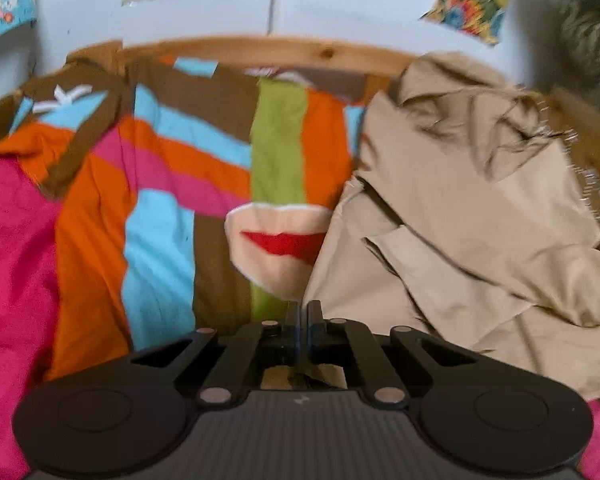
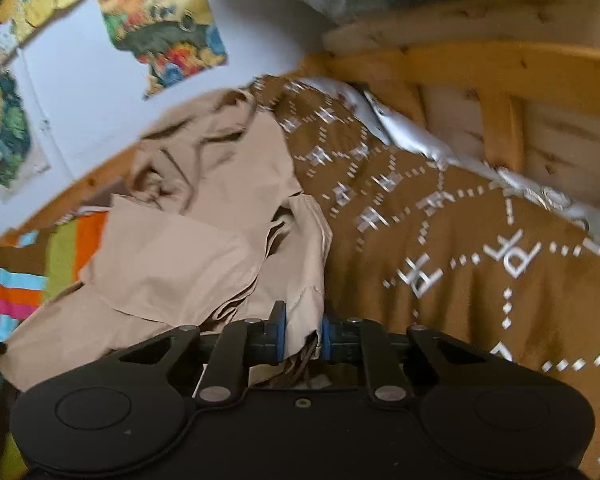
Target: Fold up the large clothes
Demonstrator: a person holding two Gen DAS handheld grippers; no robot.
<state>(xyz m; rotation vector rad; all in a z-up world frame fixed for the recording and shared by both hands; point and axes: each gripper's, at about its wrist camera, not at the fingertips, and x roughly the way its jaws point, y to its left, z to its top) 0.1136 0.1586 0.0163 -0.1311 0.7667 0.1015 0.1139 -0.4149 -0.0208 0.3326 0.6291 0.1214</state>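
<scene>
A large beige garment (image 1: 472, 216) lies crumpled on the right side of the bed. My left gripper (image 1: 302, 312) is at its near left edge, with the jaws pressed together and a bit of beige cloth showing just behind them. In the right wrist view the same beige garment (image 2: 188, 248) spreads to the left and ahead. My right gripper (image 2: 303, 324) is shut on a bunched fold of it, held between the blue pads (image 2: 279, 332).
A striped multicolour bedcover (image 1: 156, 184) lies under and left of the garment. A brown patterned duvet (image 2: 460, 248) fills the right side. The wooden bed frame (image 1: 260, 50) runs along the white wall, and its slatted headboard (image 2: 496, 80) closes the far right. Posters (image 2: 164, 20) hang on the wall.
</scene>
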